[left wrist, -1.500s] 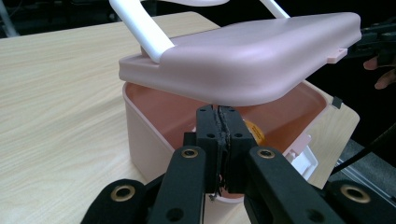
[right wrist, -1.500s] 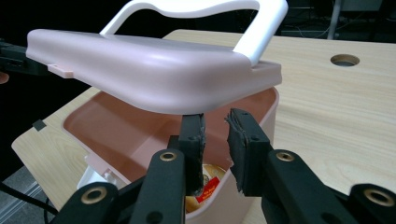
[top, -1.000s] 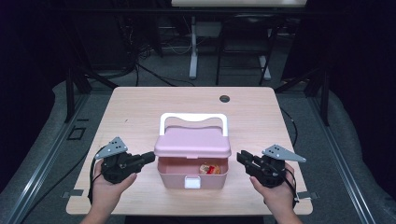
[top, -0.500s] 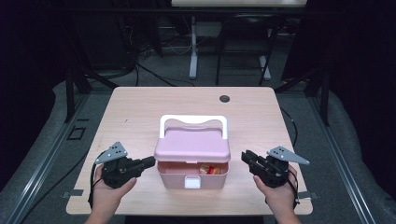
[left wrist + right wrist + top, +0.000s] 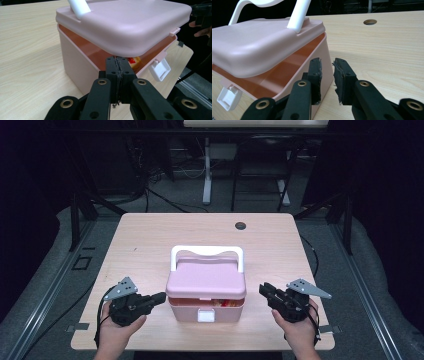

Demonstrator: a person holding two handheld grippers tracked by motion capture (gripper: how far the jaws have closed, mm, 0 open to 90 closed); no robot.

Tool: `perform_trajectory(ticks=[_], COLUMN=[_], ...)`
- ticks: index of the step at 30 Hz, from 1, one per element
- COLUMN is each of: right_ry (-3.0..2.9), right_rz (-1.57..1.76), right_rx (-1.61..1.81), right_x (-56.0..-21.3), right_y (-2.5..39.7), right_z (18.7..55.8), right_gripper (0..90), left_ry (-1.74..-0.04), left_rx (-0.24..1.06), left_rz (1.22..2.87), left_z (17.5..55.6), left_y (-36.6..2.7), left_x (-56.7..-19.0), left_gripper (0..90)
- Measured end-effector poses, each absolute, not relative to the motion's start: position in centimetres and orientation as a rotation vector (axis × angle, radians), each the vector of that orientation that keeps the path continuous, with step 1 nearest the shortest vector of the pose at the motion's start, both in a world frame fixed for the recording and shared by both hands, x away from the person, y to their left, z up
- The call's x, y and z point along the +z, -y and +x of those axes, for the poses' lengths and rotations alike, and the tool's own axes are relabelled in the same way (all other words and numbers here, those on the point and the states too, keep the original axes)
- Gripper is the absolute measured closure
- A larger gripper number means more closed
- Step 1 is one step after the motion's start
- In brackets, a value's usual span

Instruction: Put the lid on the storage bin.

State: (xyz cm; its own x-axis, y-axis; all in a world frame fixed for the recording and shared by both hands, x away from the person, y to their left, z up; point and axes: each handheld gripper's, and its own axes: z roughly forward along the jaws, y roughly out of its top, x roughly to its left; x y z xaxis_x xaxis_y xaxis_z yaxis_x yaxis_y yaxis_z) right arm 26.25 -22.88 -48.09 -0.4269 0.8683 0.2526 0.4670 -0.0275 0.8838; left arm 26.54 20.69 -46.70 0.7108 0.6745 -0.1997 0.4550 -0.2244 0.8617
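Light wood-grain surface (image 5: 150,245), rectangular, round cable hole (image 5: 241,226) near far edge. Pink box (image 5: 205,307) standing on near middle, lid (image 5: 206,277) raised ajar, white handle (image 5: 207,254) upright, white latch (image 5: 205,315) on front.

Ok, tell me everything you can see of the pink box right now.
The pink box is smooth plastic, standing upright near the table's front edge. Its white handle stands up. The lid is ajar, raised at the front, with the white latch hanging undone. Something yellow and red lies inside. The left gripper and right gripper flank it; touching cannot be told.
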Motion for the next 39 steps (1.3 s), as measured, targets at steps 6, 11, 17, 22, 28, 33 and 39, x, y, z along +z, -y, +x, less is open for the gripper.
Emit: perform_trajectory(ticks=[6, 11, 17, 22, 28, 33, 39], right_ry=[-1.871, -1.871, -1.880, -1.875, -1.870, -1.868, -1.867], right_rz=[1.401, 1.405, 1.401, 1.394, 1.399, 1.401, 1.400], right_rx=[1.449, 1.443, 1.406, 1.396, 1.366, 1.356, 1.343], right_x=[-48.1, -48.3, -48.8, -49.1, -49.9, -50.4, -51.0], right_y=[23.0, 23.0, 23.0, 22.9, 23.1, 23.2, 23.1], right_z=[26.2, 26.2, 26.3, 26.3, 26.3, 26.4, 26.6], right_gripper=[75.4, 75.4, 75.3, 75.0, 75.0, 74.3, 73.7], left_ry=[-0.885, -0.902, -0.931, -0.960, -0.974, -0.976, -0.981], left_rx=[0.269, 0.271, 0.309, 0.338, 0.366, 0.385, 0.418], left_rz=[1.853, 1.848, 1.846, 1.821, 1.810, 1.826, 1.840], left_z=[26.3, 26.6, 27.0, 27.5, 27.9, 28.2, 28.2], left_y=[-21.1, -21.3, -21.8, -22.4, -22.5, -22.6, -22.8], left_x=[-46.7, -47.1, -47.6, -48.3, -49.3, -50.0, -50.7], left_gripper=[89.0, 88.3, 82.1, 76.6, 72.3, 66.5, 63.1])
